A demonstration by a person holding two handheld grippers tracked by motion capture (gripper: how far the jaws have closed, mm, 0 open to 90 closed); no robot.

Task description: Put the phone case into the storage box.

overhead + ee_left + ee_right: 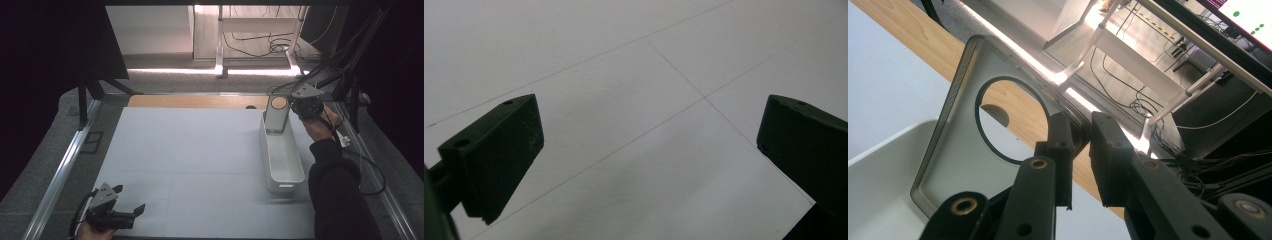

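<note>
White tabletop (200, 150) mostly bare; right hand-held gripper (295, 107) clamped on grey panel's (276, 114) edge, left hand-held gripper (131, 202) apart.

A lab: dark-curtained test table (200, 150), floor cables (270, 45), status monitor (1248, 15).

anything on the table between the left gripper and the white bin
No. In the high view the sheet is bare between the open left hand-held gripper and the bin.
</note>
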